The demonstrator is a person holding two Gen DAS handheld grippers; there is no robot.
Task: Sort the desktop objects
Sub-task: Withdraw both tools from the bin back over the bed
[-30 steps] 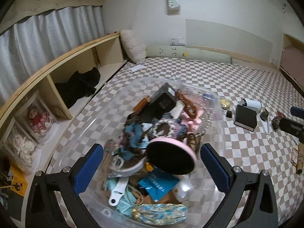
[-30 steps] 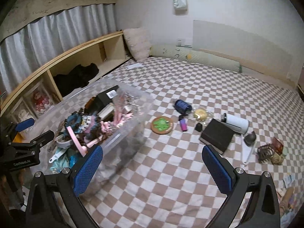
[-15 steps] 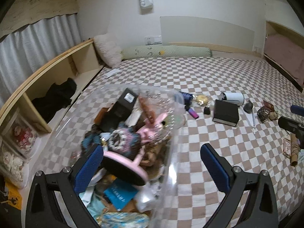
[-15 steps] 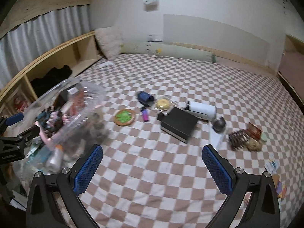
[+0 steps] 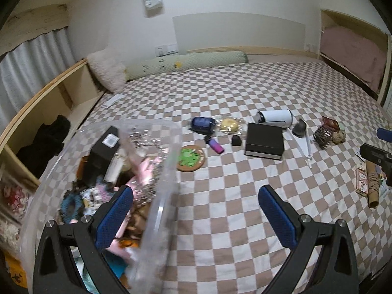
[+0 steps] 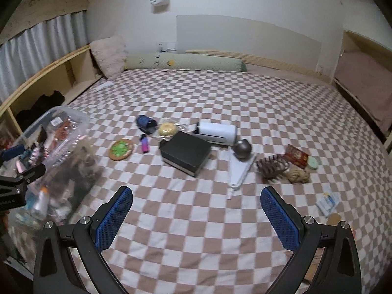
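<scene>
A clear plastic bin [image 5: 169, 152] full of small items stands at the left on the checkered bed; it also shows in the right wrist view [image 6: 80, 120]. Loose on the bed lie a black box [image 6: 186, 153], a white cylinder [image 6: 216, 132], a green coaster [image 6: 121, 149], a purple lighter [image 6: 145, 145], a blue roll [image 6: 145, 122], a brown hair claw [image 6: 270, 165] and a white comb [image 6: 238, 171]. My left gripper [image 5: 196, 215] is open and empty, its left finger over the bin's near edge. My right gripper [image 6: 196, 216] is open and empty above bare bedding.
A wooden shelf [image 6: 44, 78] runs along the left wall with a black bundle in it. A fluffy pillow [image 6: 109, 55] and a green bolster [image 6: 186, 62] lie at the head. Cards and a cardboard tube [image 5: 372, 183] sit at the right.
Both views have swung right: the bin has shifted from centre to the left edge, and the loose objects on the bed are now central. Both grippers stay open.
</scene>
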